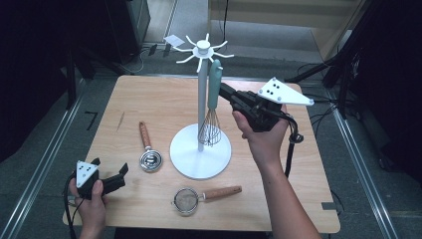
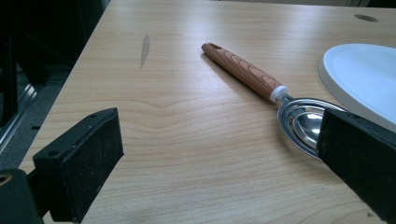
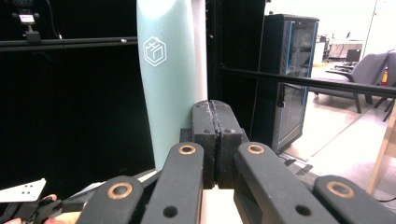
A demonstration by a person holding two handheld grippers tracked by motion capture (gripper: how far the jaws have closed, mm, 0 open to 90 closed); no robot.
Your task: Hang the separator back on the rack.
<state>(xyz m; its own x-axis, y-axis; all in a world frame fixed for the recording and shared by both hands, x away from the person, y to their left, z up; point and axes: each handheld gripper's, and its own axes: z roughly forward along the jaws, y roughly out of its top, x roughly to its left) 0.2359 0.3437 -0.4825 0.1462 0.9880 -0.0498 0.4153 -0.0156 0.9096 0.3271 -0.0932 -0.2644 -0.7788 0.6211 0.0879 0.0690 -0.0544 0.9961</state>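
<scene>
A whisk with a pale teal handle (image 1: pixel 214 85) hangs upright from a hook of the white stand (image 1: pixel 201 94), its wires (image 1: pixel 210 130) just above the round base. My right gripper (image 1: pixel 223 90) is shut, its tips right beside the handle on the right. In the right gripper view the two pads (image 3: pixel 205 121) press flat together with nothing between them, and the teal handle (image 3: pixel 166 70) stands just left of them. My left gripper (image 1: pixel 109 167) rests open at the table's front left. Its jaws stand wide apart in the left gripper view (image 2: pixel 219 154), pointing at a metal scoop (image 2: pixel 303 121) with a wooden handle.
The scoop (image 1: pixel 149 159) lies left of the stand's base (image 1: pixel 199 167). A small sieve with a wooden handle (image 1: pixel 189 200) lies near the front edge. The wooden table (image 1: pixel 149 99) ends at dark floor and rails on both sides.
</scene>
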